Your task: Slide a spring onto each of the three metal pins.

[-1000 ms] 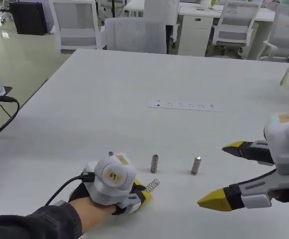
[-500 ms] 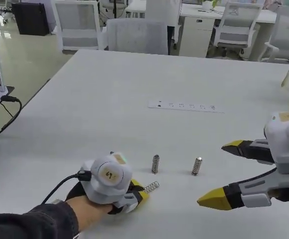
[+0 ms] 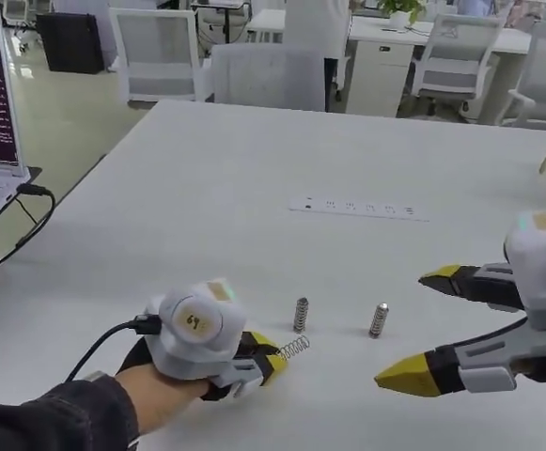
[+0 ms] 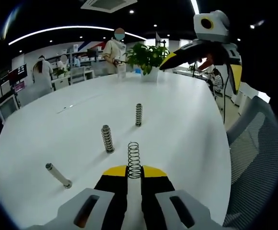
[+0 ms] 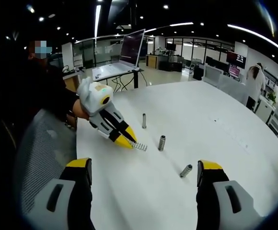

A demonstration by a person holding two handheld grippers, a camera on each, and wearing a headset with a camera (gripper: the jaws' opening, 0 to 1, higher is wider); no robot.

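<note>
A loose coiled steel spring (image 4: 134, 159) is pinched at one end between the pressed-together yellow jaws of the left gripper (image 4: 134, 173), low over the white table (image 4: 186, 143). Near it stand a bare metal pin (image 4: 57, 175), a spring-covered pin (image 4: 107, 139) and a second spring-covered pin (image 4: 138, 115). The right gripper (image 3: 413, 327) hovers with its jaws spread wide.

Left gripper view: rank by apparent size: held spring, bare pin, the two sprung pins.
1. Tied: held spring and bare pin. They look about equal in length, and both sit close to the camera, so I won't rank them.
2. near sprung pin.
3. far sprung pin, smallest, probably only because of distance.
</note>
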